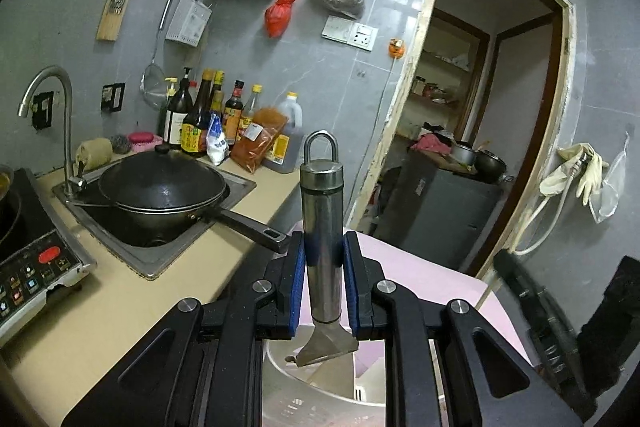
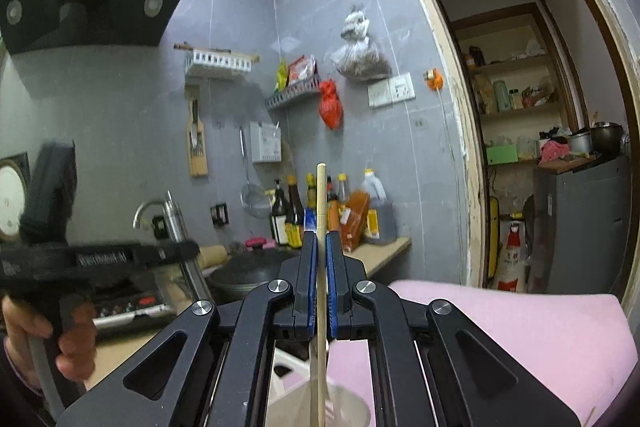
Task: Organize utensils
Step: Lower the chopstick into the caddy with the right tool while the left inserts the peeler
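Observation:
My left gripper (image 1: 323, 247) is shut on a steel utensil handle (image 1: 322, 211) with a hanging loop on top; the utensil stands upright and its flat metal head (image 1: 328, 349) hangs over a round steel container (image 1: 320, 395) below. My right gripper (image 2: 321, 247) is shut on a wooden chopstick (image 2: 321, 203), held upright, its lower end reaching down into a round steel container (image 2: 344, 407). The left gripper (image 2: 100, 259) also shows in the right wrist view at the left, with the steel handle (image 2: 176, 223) sticking up from it.
A black wok (image 1: 164, 187) with a long handle sits in the sink (image 1: 160, 251). An induction cooker (image 1: 28, 255) is at the left. Sauce bottles (image 1: 216, 119) line the wall. A pink surface (image 2: 520, 331) lies at the right. A doorway (image 1: 480, 107) opens behind.

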### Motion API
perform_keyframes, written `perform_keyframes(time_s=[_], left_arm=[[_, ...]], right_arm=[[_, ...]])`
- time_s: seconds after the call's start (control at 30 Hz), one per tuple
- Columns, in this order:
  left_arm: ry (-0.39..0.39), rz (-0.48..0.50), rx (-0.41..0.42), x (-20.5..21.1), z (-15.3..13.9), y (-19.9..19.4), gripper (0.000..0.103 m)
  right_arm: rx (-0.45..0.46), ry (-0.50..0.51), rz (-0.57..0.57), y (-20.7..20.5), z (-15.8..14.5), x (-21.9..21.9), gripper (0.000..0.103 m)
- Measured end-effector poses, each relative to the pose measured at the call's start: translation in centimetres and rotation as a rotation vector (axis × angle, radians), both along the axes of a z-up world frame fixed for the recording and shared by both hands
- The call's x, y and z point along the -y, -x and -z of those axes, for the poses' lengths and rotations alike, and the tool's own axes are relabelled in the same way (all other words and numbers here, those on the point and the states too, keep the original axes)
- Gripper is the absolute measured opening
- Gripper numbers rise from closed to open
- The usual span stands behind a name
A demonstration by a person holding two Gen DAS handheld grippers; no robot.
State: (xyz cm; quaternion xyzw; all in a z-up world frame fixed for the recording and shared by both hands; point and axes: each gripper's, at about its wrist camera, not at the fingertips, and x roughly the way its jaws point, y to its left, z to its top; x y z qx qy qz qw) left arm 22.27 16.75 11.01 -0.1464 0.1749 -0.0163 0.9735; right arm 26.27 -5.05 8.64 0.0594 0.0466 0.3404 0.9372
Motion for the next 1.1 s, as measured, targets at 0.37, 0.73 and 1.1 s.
perform_keyframes(time_s=[0.37,0.73,1.1], left_arm=[[-0.058,-0.022,-0.042,0.5,-0.8,0.6,0.015],[-0.034,0.016,-0.094,0.8,0.3,0.1,0.026],[-0.023,0.073,0.021,4.2,-0.5,2.5,0.068]], right_arm=[[-0.044,0.024,-0.015,-0.1,1.6,-0.2,0.003],[-0.074,0.056,-0.020,-0.1,1.9,-0.4,0.007],[-0.088,0.032,0.089,1.7,0.7,5.5,0.057]])
